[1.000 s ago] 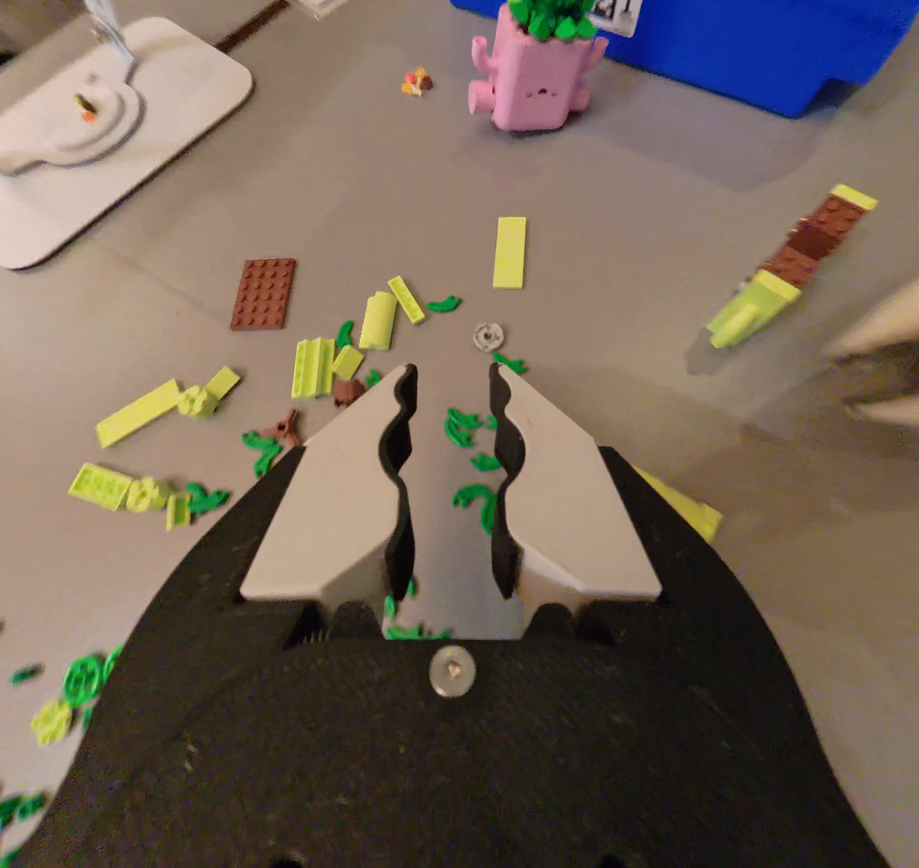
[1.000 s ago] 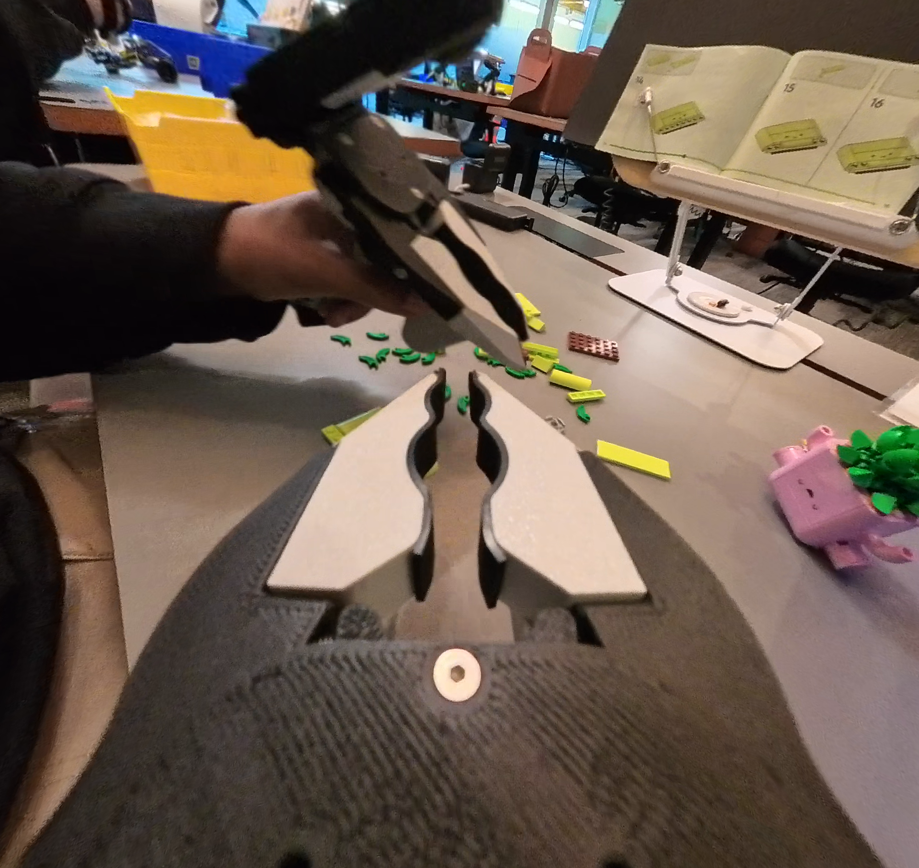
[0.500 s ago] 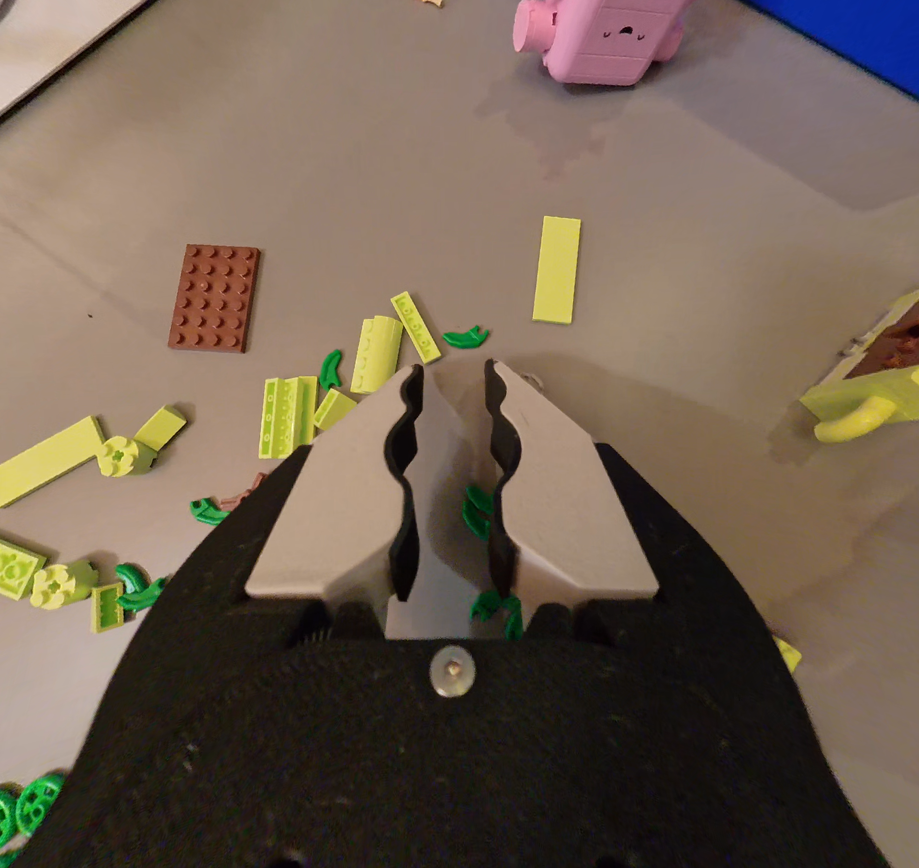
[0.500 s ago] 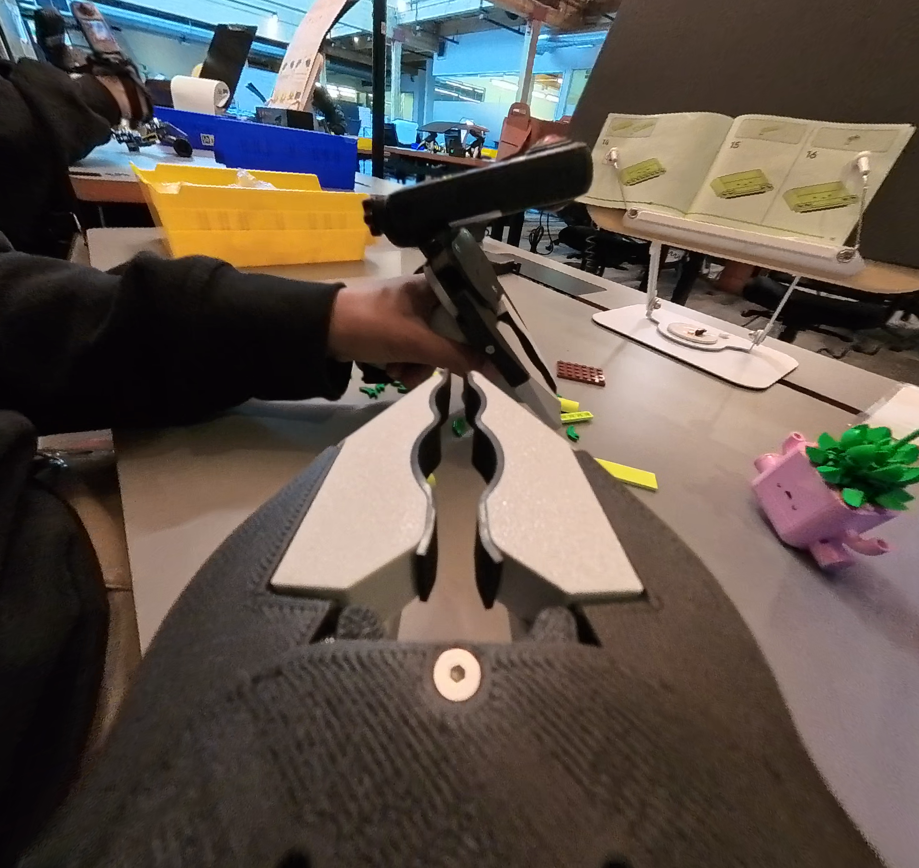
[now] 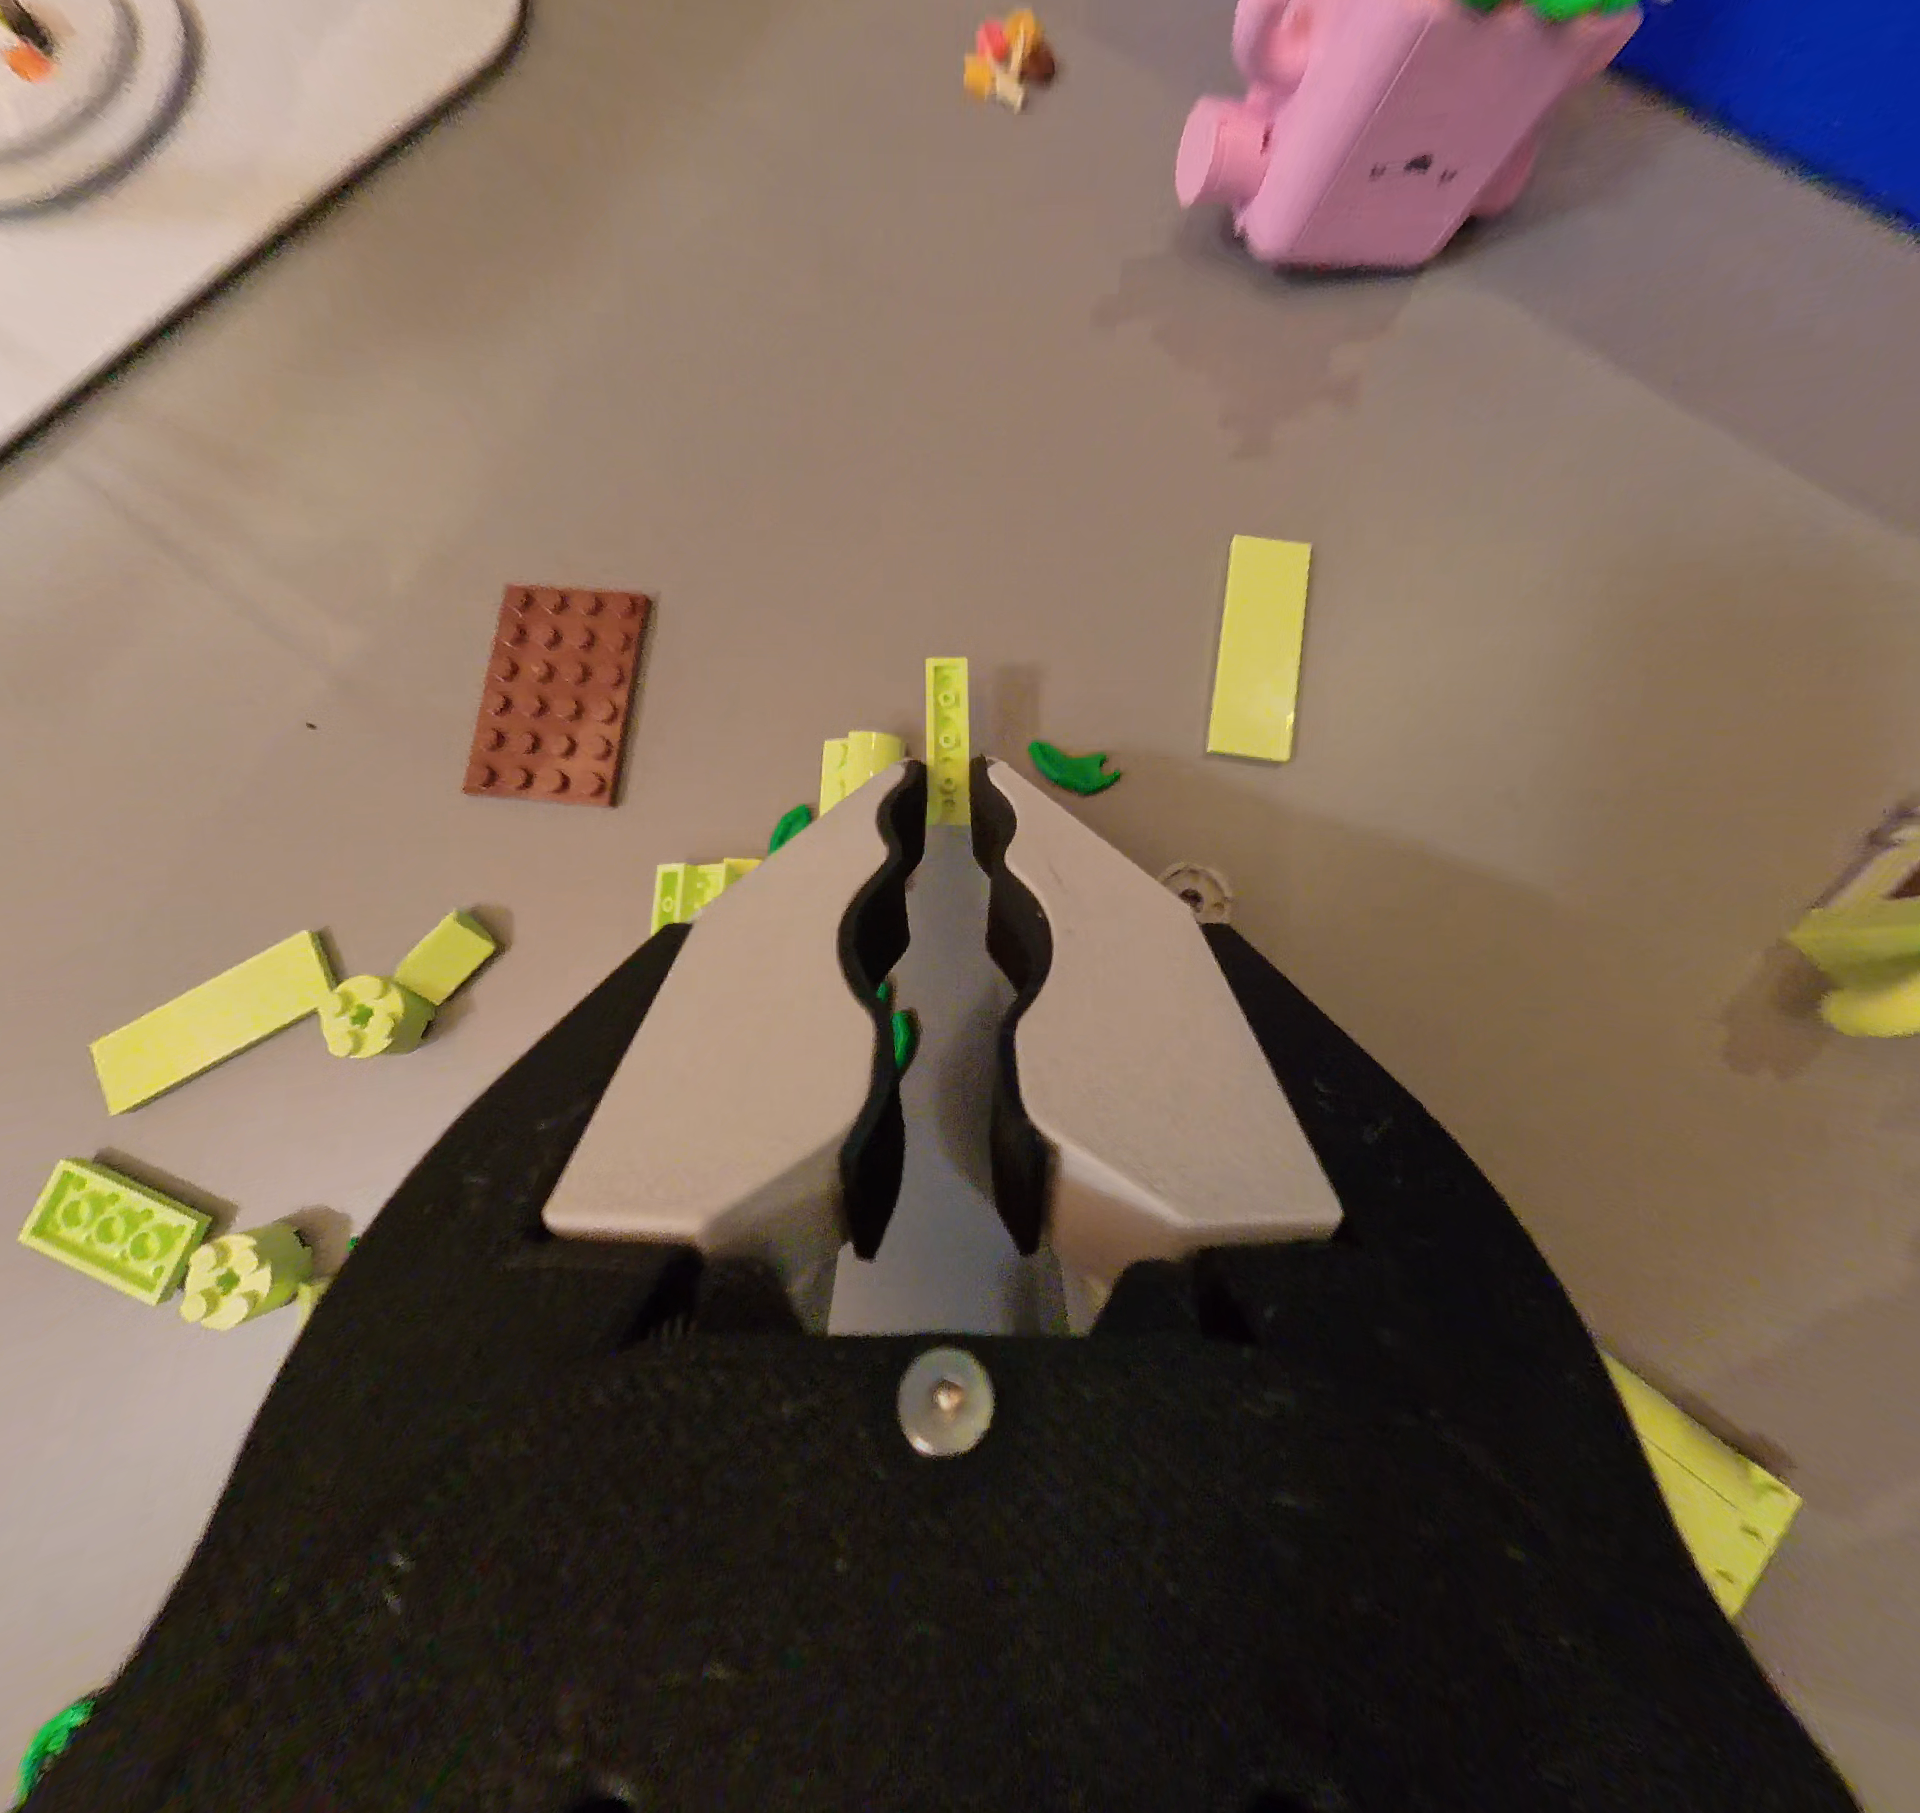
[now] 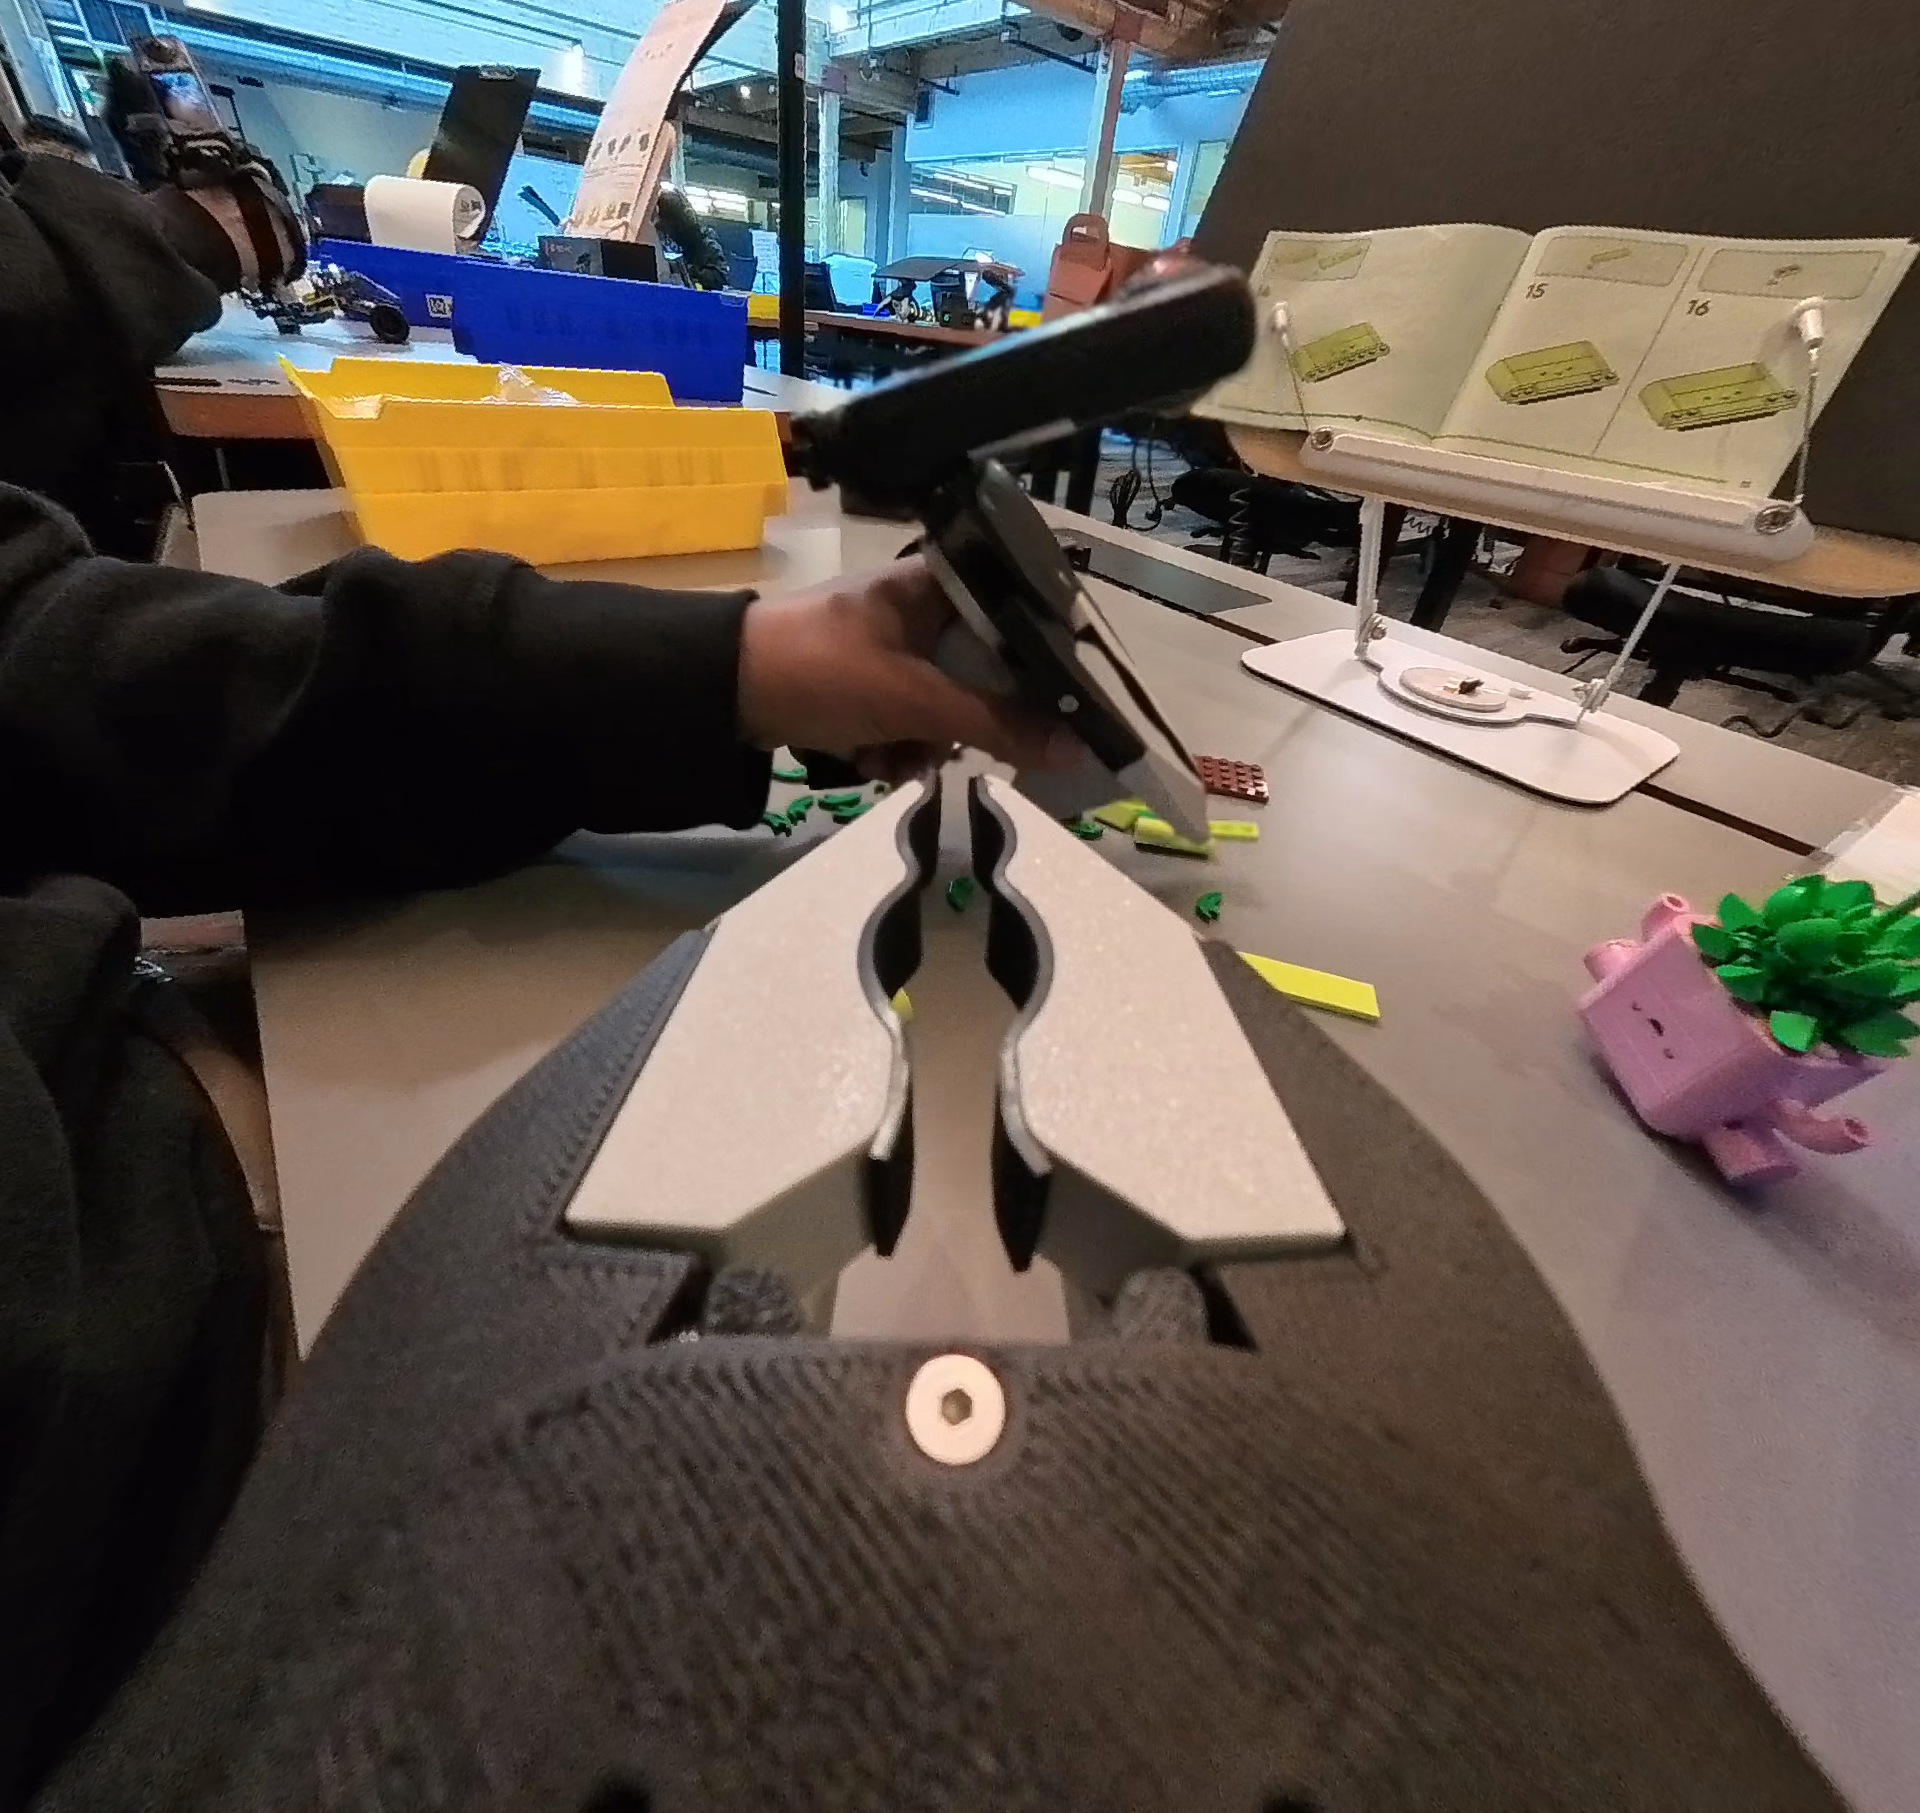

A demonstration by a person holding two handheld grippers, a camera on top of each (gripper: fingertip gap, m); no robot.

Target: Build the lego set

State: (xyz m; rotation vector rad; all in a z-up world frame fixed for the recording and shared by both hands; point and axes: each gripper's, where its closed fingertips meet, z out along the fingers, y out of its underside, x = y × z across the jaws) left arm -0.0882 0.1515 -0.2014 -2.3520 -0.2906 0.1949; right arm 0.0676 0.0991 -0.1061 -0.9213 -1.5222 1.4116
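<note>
Left gripper (image 5: 947, 776), lowered since a moment ago, now pinches the narrow lime studded plate (image 5: 945, 724), starting pickup; right gripper (image 6: 954, 789) idles, slightly parted.

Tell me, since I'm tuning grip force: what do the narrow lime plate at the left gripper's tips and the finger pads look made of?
Narrow lime plate: apparently hard moulded plastic with a slight sheen, judging by its crisp edges and studs. Left gripper fingers: matte grey, finely grainy, possibly printed plastic. Their wavy black inner pads look dull, maybe rubber or foam; I can't be sure.
</note>
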